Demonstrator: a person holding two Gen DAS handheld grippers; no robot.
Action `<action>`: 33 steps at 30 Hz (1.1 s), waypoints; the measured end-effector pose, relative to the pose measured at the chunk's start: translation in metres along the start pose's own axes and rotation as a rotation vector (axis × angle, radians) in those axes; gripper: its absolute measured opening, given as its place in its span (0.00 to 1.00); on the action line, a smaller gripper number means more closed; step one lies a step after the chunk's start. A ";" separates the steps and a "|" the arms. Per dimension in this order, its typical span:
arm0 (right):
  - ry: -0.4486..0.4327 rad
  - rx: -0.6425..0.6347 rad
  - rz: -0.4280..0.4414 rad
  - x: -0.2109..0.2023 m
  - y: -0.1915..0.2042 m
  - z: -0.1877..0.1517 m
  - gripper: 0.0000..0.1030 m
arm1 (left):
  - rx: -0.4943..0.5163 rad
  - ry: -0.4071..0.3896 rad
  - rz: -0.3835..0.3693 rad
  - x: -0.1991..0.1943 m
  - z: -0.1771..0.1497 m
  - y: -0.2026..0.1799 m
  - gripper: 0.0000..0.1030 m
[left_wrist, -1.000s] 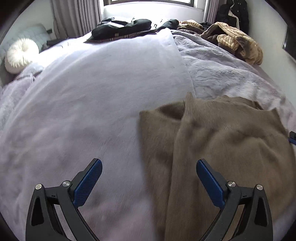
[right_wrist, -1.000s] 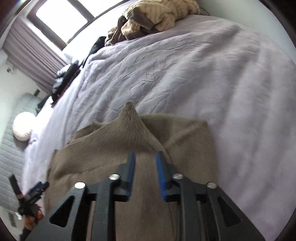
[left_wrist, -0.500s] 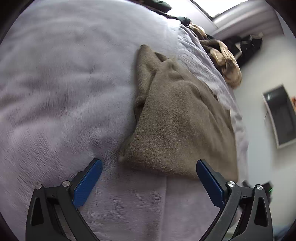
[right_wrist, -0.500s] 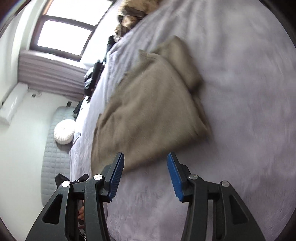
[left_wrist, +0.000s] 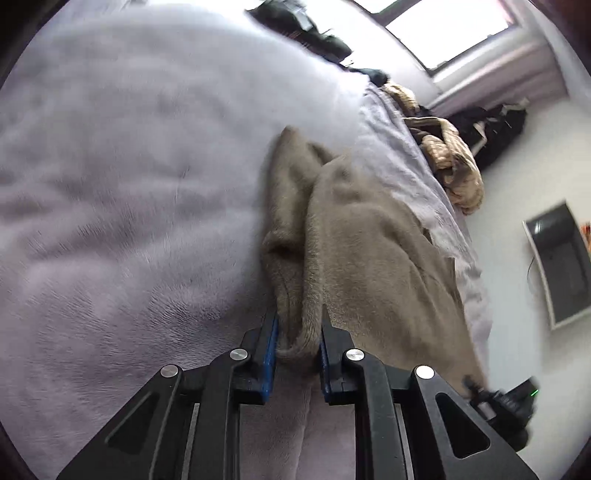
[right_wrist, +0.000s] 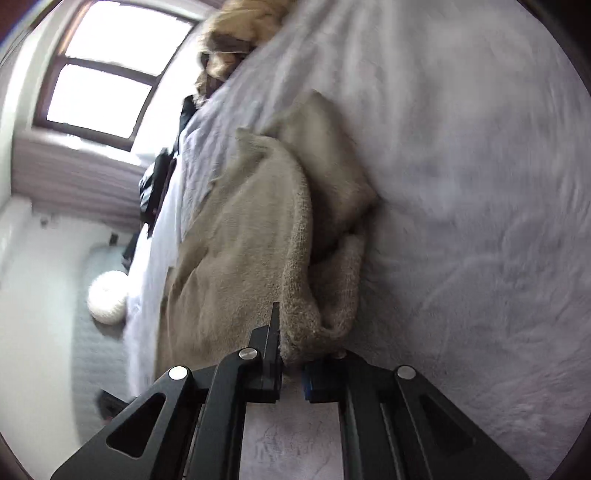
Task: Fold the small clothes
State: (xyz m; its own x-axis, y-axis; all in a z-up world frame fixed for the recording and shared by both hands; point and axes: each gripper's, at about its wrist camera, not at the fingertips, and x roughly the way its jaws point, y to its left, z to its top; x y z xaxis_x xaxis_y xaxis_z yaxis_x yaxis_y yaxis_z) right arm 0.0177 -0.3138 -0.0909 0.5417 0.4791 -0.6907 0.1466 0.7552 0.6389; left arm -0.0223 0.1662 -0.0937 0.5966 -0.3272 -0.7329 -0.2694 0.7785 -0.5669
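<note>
A brown fuzzy garment [left_wrist: 369,251] lies folded over itself on the lilac bed cover [left_wrist: 129,184]. My left gripper [left_wrist: 297,338] is shut on the near left corner of the garment, with folded layers bunched between its blue pads. My right gripper [right_wrist: 295,354] is shut on the garment's near right corner [right_wrist: 306,317]; the garment [right_wrist: 243,251] stretches away from it across the bed [right_wrist: 461,184]. The right gripper shows at the lower right of the left wrist view [left_wrist: 506,398].
A heap of tan and brown clothes [left_wrist: 447,158] lies at the far end of the bed, with dark clothes [left_wrist: 314,33] by the window. A round white cushion [right_wrist: 107,297] sits near the headboard. A wall screen [left_wrist: 561,258] hangs at right.
Both grippers have moved in to the garment's near edge and closed on its corners. Half a second ago both were open and short of the cloth.
</note>
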 end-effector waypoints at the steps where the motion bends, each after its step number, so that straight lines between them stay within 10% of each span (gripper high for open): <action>1: -0.006 -0.043 -0.027 -0.003 0.006 0.000 0.08 | 0.030 -0.009 0.018 -0.003 -0.002 -0.002 0.17; 12: 0.057 -0.050 -0.140 -0.003 -0.021 -0.010 0.09 | 0.110 0.032 0.144 -0.003 -0.023 0.024 0.17; 20: -0.094 -0.104 -0.199 -0.050 0.004 -0.003 0.13 | 0.253 -0.070 0.139 -0.029 0.024 -0.012 0.18; 33: 0.053 -0.202 -0.245 0.062 0.039 0.030 0.09 | 0.360 0.029 0.230 0.082 0.055 -0.058 0.17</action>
State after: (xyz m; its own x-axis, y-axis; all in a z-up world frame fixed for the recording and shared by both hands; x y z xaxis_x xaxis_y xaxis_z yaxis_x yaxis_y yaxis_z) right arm 0.0821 -0.2683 -0.0990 0.4664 0.2905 -0.8355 0.0971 0.9220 0.3748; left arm 0.0838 0.1238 -0.1002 0.5285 -0.1339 -0.8383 -0.1086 0.9687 -0.2232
